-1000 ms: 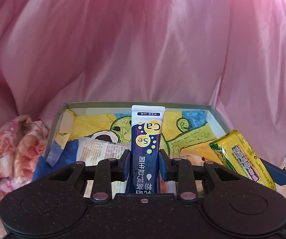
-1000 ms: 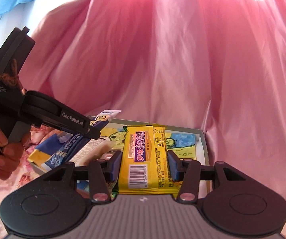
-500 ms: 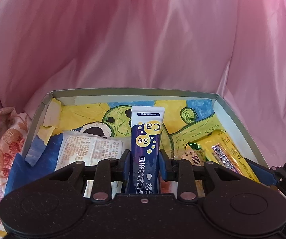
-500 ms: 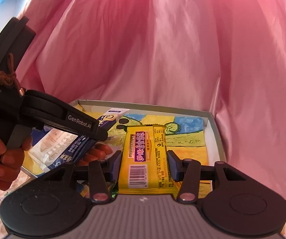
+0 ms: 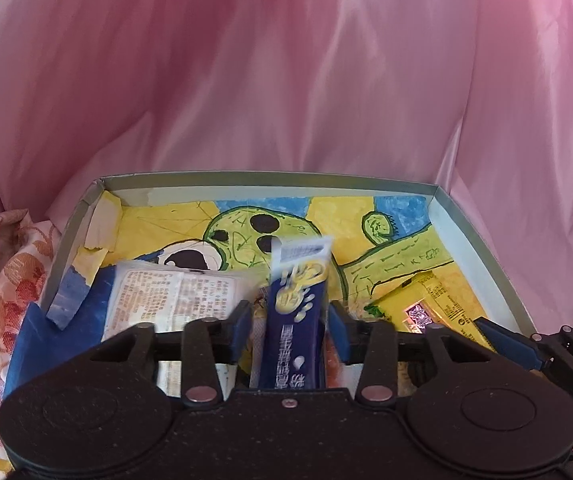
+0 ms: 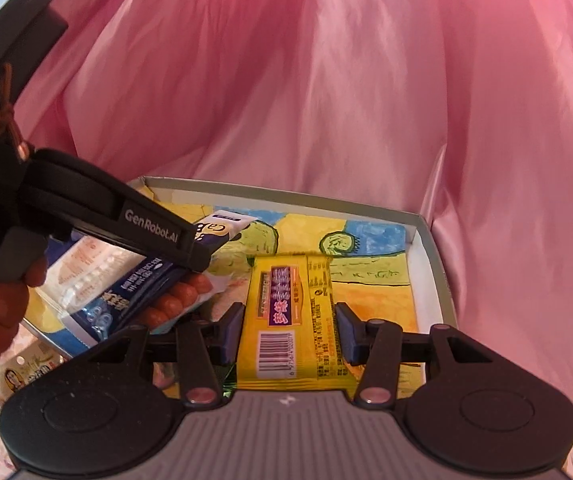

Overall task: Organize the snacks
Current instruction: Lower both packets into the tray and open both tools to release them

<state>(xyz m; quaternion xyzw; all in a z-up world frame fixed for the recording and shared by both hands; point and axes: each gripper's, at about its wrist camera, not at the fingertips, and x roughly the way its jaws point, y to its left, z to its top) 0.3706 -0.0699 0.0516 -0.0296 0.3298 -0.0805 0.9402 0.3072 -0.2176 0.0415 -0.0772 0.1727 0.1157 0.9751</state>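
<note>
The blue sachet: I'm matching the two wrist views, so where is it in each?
Left wrist: blue sachet at centre, between the left gripper's fingers.
Right wrist: blue sachet at left, under the left gripper.
Shared landmark: the box's painted green figure, also.

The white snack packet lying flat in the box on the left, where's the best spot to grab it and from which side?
Take the white snack packet by its crimped far end, coming from above the box. It lies flat on the box floor, so only a thin edge offers a pinch, and the blue packet crowds its right side.
</note>
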